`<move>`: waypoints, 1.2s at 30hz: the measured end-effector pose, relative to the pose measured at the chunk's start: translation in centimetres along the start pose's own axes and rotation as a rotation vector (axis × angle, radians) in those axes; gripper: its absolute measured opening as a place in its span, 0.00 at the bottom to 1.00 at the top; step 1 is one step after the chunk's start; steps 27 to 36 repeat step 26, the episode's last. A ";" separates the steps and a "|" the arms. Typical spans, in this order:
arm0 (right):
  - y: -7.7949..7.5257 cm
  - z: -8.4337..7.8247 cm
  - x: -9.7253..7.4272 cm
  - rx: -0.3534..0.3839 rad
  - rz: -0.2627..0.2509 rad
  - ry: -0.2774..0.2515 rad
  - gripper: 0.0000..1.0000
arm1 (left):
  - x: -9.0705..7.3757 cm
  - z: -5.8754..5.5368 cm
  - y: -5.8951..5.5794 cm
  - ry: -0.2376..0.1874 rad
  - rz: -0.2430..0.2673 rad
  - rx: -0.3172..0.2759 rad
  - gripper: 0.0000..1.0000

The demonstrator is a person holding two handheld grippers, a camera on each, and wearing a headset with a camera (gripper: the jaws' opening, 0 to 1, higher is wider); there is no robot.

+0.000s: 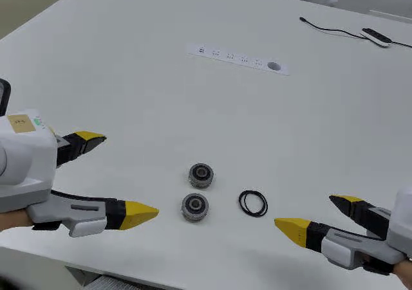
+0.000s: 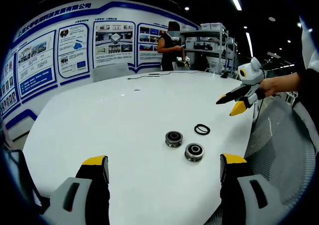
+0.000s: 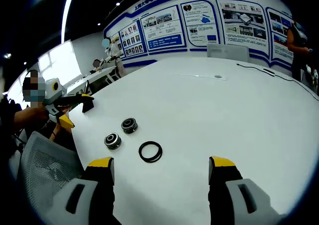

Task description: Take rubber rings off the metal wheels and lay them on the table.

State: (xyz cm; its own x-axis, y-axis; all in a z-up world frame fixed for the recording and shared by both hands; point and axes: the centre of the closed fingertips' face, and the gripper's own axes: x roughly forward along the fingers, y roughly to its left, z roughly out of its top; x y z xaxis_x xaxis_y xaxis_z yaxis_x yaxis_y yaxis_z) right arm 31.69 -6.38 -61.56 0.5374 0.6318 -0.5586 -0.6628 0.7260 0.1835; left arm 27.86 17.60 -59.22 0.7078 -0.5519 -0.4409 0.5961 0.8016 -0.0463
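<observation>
rubber rings (image 1: 241, 203), perhaps two, beside metal wheels (image 1: 195, 206)

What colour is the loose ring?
Black. The ring shows best in the right gripper view.

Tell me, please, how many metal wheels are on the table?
2. The far wheel lies just beyond the near wheel, close together; the black rubber rings lie to the right of the near wheel. None seems hidden.
</observation>
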 end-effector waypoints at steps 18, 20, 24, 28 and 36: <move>-0.9 -0.2 -0.7 0.042 -0.034 -0.019 0.78 | 0.6 -0.1 -1.2 0.015 -0.036 0.017 0.96; -0.9 -0.2 -0.7 0.047 -0.035 -0.021 0.78 | 0.6 -0.1 -1.1 0.016 -0.036 0.017 0.95; -0.9 -0.4 -0.8 0.049 -0.036 -0.014 0.78 | 0.7 -0.2 -1.2 0.020 -0.041 0.016 0.95; -0.9 -0.4 -0.8 0.051 -0.037 -0.015 0.78 | 0.7 -0.2 -1.3 0.021 -0.045 0.016 0.95; -0.9 -0.4 -0.8 0.051 -0.037 -0.015 0.78 | 0.7 -0.2 -1.3 0.021 -0.045 0.016 0.95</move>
